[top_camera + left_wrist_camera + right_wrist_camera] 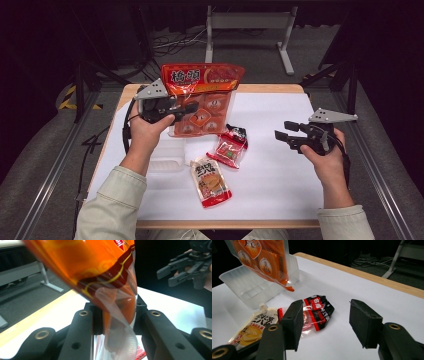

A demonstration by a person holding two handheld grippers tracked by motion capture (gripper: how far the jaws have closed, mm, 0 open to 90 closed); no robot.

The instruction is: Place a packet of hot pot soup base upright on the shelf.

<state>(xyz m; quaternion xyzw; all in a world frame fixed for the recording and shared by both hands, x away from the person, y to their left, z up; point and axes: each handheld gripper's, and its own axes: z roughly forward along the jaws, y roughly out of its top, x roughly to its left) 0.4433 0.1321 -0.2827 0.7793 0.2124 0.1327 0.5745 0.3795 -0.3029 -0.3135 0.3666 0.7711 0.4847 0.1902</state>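
My left gripper (186, 109) is shut on a large orange snack bag (202, 97) and holds it in the air over the table's far left; in the left gripper view the bag (100, 270) hangs between the black jaws. A clear plastic tray (167, 156) lies under it on the white table (280, 170). A small red and black packet (231, 146) and a spouted pouch (211, 181) lie mid-table. My right gripper (281, 131) hovers open at the right with nothing between its jaws; past its own jaws lies the red and black packet (318, 310).
The tray (252, 287) and pouch (253, 327) sit left of the packet in the right gripper view. A wooden table edge (270, 88) runs along the far side. A metal stand (250, 22) is on the floor beyond. Bare white surface lies at the front right.
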